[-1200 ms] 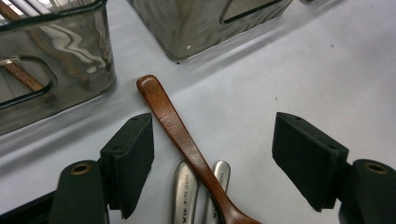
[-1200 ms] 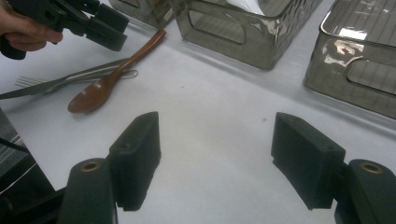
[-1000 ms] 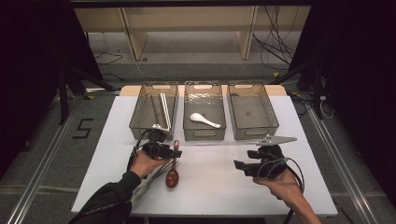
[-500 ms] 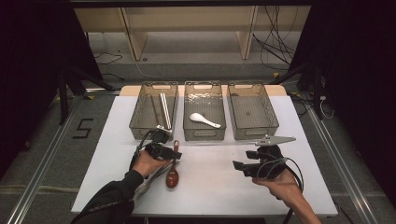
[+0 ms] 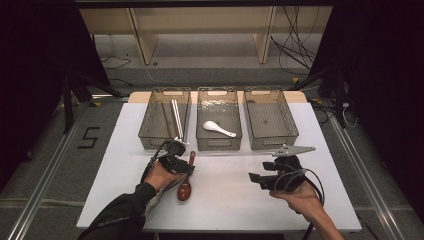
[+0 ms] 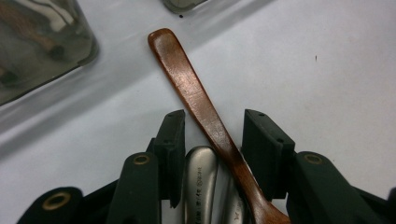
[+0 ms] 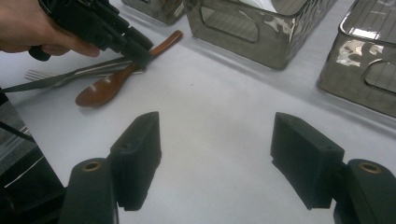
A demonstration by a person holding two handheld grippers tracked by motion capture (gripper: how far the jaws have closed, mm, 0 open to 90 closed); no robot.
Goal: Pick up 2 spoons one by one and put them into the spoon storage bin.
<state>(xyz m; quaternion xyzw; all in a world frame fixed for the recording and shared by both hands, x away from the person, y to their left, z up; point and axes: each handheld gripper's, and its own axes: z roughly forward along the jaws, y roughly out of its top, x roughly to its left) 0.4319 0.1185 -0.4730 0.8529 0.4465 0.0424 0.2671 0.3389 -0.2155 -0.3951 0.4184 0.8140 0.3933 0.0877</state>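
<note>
From the high view, the left gripper [image 5: 176, 159] sits at lower left of centre on the white table [image 5: 225, 195], just in front of three clear smoked plastic bins. The left-hand bin [image 5: 164, 120] holds metal rods, the middle bin [image 5: 219, 120] a white ceramic spoon [image 5: 218, 128], and the right-hand bin [image 5: 270, 119] shows a bare floor. The right gripper [image 5: 260, 177] rests at lower right, well apart from the left one.

The left gripper view gives what the overhead cannot. The dark reddish-brown wooden spoon [image 6: 201, 98] lies with its handle running between the two black jaws toward the upper left of that frame. Under it, near the bottom centre, lie two silver metal utensil handles [image 6: 201, 182] with stamped lettering. The jaws have just been closing and stand on either side of the handle, with a gap showing on each side, so they are not yet pinching it.

The right gripper view, in its upper left, shows the spoon's oval bowl [image 7: 95, 93], glossy and flat on the table. Beside it lies a silver fork [image 7: 56, 77] with its tines pointing to the left edge. The right gripper's own jaws are spread wide over bare white table, with nothing between them.

The spoon's handle is flat and slightly worn, widening to a rounded tip.
</note>
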